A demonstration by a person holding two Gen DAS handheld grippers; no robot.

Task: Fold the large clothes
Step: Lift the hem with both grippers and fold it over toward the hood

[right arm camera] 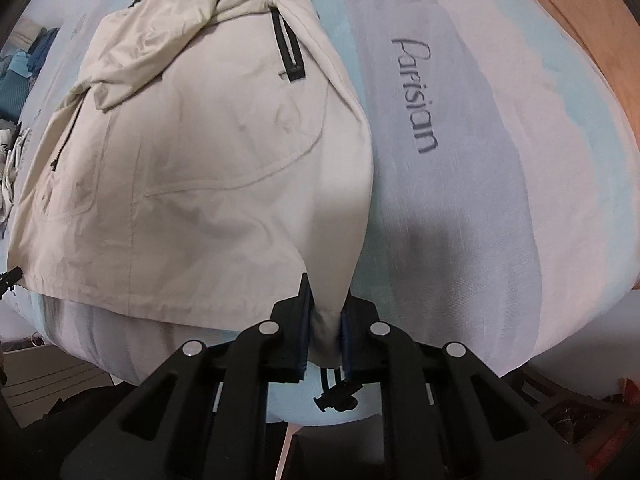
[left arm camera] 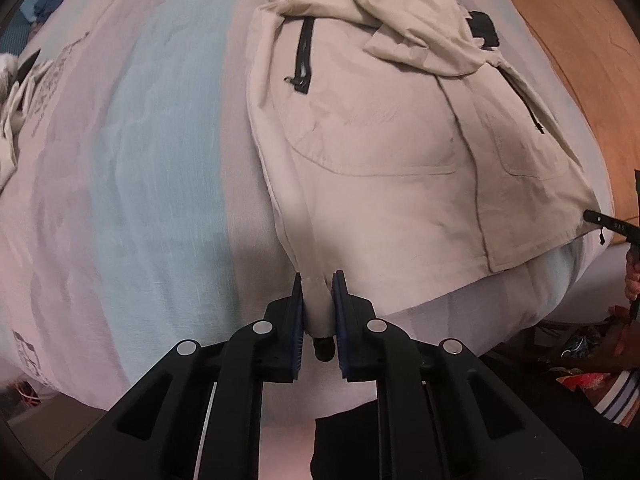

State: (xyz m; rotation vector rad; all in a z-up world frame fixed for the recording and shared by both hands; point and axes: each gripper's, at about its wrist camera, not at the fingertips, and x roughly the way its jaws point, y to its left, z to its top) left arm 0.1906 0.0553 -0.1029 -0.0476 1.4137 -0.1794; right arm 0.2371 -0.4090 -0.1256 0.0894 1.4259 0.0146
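We have the beige jacket (left arm camera: 372,120) lying front-up on the striped bedsheet (left arm camera: 140,140), hem toward us at the near edge of the bed, sleeves folded in across the chest. Left gripper (left arm camera: 319,312) is clamped on the hem corner on our left; a black cord toggle (left arm camera: 323,350) hangs just behind the pads. Right gripper (right arm camera: 325,320) is clamped on the opposite hem corner, its drawcord toggle (right arm camera: 334,394) dangling below the jaws.

Step in hand, as we judge it: carry the hem up and over toward the collar to halve the body.

- Lift both corners together, level, so the hem stays taut between us
- Keep the grips firm; the shell fabric looks slick and thick at the seam
- Travel straight up the jacket's length, no drift toward the "Parisian" print (right arm camera: 416,96)
- Watch the loose sleeve (right arm camera: 152,52): it could slide out as the fold passes
- Lay the hem down square near the chest zips (left arm camera: 303,54), then let go
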